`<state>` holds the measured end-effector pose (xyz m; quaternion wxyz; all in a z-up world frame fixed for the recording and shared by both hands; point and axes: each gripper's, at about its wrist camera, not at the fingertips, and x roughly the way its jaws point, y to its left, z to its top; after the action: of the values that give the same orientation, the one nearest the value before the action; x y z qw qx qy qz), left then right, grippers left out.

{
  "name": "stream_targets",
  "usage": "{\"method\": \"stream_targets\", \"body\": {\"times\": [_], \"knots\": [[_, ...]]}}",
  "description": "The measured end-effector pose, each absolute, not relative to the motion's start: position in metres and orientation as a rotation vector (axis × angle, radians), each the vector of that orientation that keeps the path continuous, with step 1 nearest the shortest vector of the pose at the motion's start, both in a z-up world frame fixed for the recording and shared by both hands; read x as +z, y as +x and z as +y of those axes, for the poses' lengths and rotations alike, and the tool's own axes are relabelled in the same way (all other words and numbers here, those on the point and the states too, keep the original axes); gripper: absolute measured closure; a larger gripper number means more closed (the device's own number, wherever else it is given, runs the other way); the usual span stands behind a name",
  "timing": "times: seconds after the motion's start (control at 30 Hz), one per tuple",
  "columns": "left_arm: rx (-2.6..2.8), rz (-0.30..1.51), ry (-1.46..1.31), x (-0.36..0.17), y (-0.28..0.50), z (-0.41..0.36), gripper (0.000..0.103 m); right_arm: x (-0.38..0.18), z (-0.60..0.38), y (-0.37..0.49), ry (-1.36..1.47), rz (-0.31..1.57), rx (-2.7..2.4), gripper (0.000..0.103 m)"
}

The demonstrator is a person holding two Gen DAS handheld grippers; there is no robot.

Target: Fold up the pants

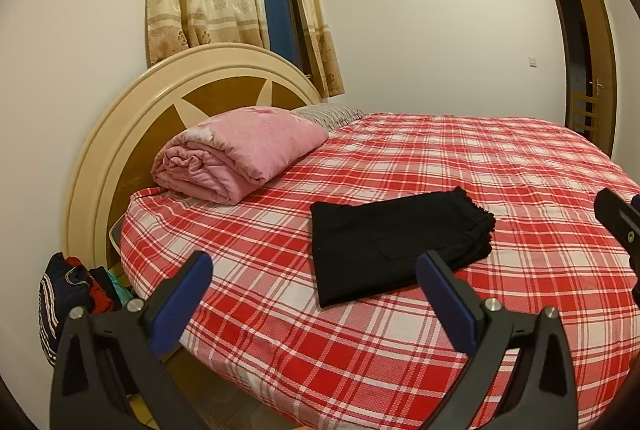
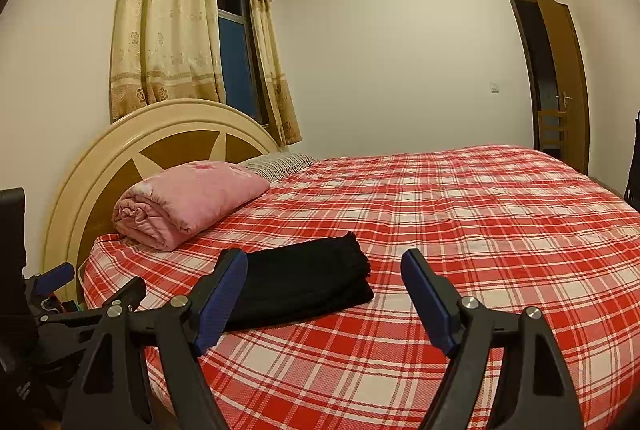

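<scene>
Presently: black pants (image 1: 400,246), folded, flat on plaid bed (image 1: 480,166); left hand-held gripper (image 1: 314,270) and right hand-held gripper (image 2: 324,266) both wide open, empty.

Folded pants (image 1: 396,246) lie on the bed (image 1: 440,330), center. Rolled quilt (image 1: 240,158) at their 10 o'clock, against the headboard (image 1: 120,134). Striped pillow (image 1: 332,112) behind the quilt. Clothes pile (image 1: 76,286) off bed, 8 o'clock. Door (image 1: 596,62) at 2 o'clock.

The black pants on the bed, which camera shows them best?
The left wrist view: the folded black pants lie whole, seen more from above. In the right wrist view they look flatter, and a gripper finger hides their near corner.
</scene>
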<state>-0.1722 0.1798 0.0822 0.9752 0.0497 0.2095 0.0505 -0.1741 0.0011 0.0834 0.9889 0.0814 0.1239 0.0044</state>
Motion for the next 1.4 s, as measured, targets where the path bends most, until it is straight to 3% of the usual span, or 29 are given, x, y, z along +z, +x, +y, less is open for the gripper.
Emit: {"method": "stream_targets", "body": {"times": [1.4], "knots": [[0.102, 0.450, 0.076, 0.0818, -0.1677, 0.1848, 0.000, 0.0845, 0.0027, -0.1781, 0.164, 0.243, 0.012, 0.023]]}}
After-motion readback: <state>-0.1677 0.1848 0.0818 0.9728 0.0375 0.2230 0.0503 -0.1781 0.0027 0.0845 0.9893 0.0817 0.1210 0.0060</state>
